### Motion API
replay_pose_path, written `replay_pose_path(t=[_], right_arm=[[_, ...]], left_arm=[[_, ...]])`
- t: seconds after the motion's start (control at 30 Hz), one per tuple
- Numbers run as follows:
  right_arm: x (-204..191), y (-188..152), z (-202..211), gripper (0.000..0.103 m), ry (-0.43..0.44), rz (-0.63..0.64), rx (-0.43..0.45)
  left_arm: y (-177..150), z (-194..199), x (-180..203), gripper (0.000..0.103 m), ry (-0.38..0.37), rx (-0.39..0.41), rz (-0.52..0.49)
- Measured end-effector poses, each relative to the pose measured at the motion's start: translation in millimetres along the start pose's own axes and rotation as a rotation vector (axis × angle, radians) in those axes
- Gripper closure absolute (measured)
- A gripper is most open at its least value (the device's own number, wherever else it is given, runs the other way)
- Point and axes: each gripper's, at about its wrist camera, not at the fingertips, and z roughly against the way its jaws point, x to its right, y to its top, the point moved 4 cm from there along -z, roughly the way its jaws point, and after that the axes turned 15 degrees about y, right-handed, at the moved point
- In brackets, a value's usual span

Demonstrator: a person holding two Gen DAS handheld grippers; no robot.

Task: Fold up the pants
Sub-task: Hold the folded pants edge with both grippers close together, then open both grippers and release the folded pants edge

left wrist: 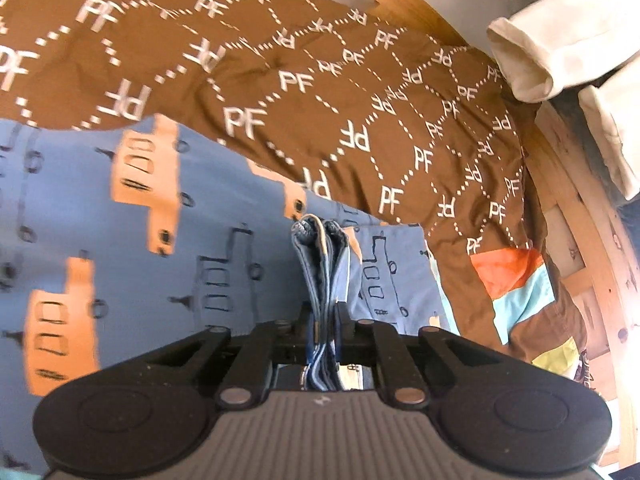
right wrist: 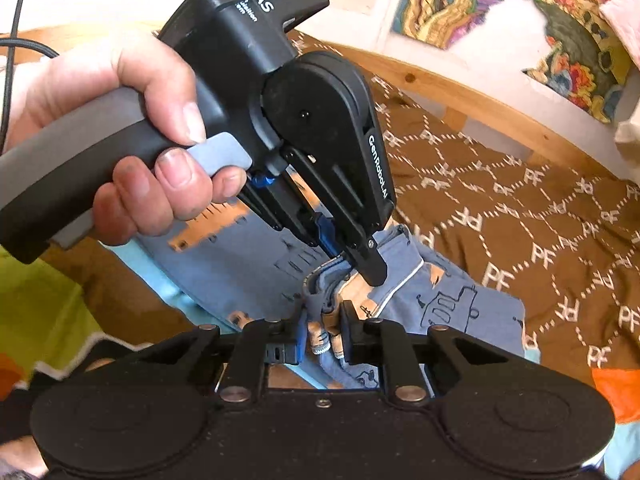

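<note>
Across a brown patterned bedspread (left wrist: pixel 360 92), blue pants (left wrist: pixel 120 220) printed with orange trucks are lying. Both tools are pinching bunched fabric at one end: the left gripper (left wrist: pixel 323 320) is clamping stacked folds, and the right gripper (right wrist: pixel 322 334) is squeezing a gathered edge.

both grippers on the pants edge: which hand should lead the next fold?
Probably the left. The left gripper is clamped on a thick bunched edge of the pants, with open brown quilt ahead to carry it over. The right gripper pinches cloth close beside it, so it can follow.
</note>
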Motion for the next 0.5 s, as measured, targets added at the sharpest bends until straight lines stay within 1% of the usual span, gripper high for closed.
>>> replay_pose_path(t=[0.17,0.23,0.4,0.43,0.47,0.5], right_arm=[[-16.1,16.7,-4.6,0.085,0.078,0.044,0.031],[-22.9,22.8,-9.0,0.085,0.113,0.058,0.038],[-37.9,33.4,-27.1,0.085,0.201,0.080,0.041],[-40.9,33.9,-32.1,0.085,0.216,0.079,0.035],[-43.2,33.5,-36.2,0.085,0.228,0.077,0.028],[-45.3,32.4,-41.4,0.085,0.236,0.075,0.015]], left_arm=[[1.7,16.0,-21.1,0.093,0.051,0.014,0.036],[0.4,21.8,-32.6,0.093,0.085,0.021,0.038],[-5.3,21.3,-64.0,0.093,0.131,0.008,0.039],[-6.4,19.2,-67.8,0.093,0.132,0.005,0.041],[-8.9,17.1,-70.3,0.092,0.111,-0.029,0.042],[-10.9,14.6,-75.4,0.091,0.098,-0.029,0.060]])
